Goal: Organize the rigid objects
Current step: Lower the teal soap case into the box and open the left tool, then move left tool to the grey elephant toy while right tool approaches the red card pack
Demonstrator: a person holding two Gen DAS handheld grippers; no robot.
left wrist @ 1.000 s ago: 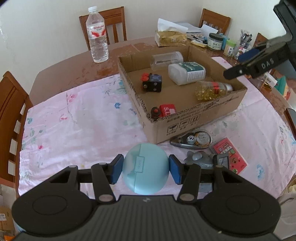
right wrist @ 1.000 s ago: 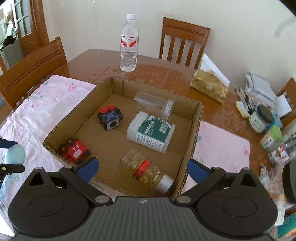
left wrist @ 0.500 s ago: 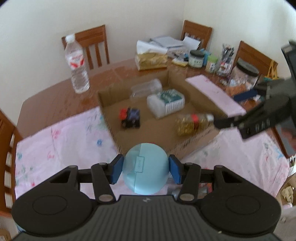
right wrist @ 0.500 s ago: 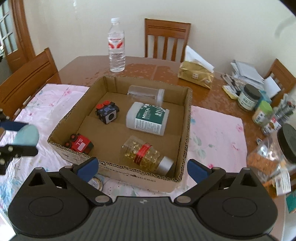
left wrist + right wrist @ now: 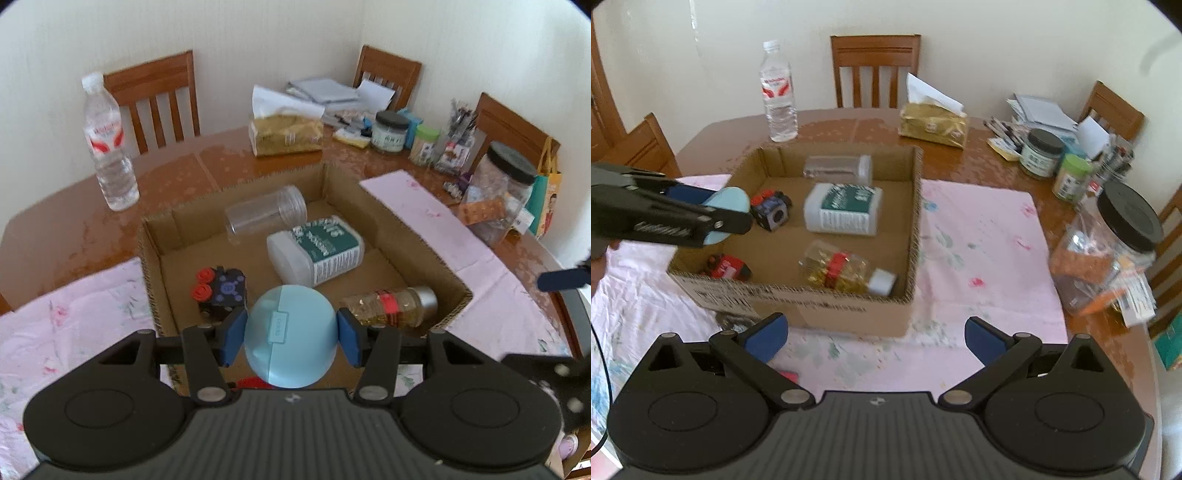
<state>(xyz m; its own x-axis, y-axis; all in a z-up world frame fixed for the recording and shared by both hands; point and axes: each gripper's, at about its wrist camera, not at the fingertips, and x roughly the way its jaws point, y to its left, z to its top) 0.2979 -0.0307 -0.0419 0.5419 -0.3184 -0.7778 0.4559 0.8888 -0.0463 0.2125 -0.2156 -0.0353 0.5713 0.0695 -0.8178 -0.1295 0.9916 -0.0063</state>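
Over the box (image 5: 373, 206) — left gripper (image 5: 290, 335) clamping blue case (image 5: 291, 338)

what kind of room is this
Most likely a home dining room: a wooden table with matching wooden chairs, a floral tablecloth, plus a tissue pack.

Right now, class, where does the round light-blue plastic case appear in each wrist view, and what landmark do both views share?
Left wrist view: the round light-blue plastic case sits low and central, clamped in the left gripper.
Right wrist view: the case shows at mid-left, over the box's left side.
Shared landmark: the white plastic bottle with a green label lying in the open cardboard box.
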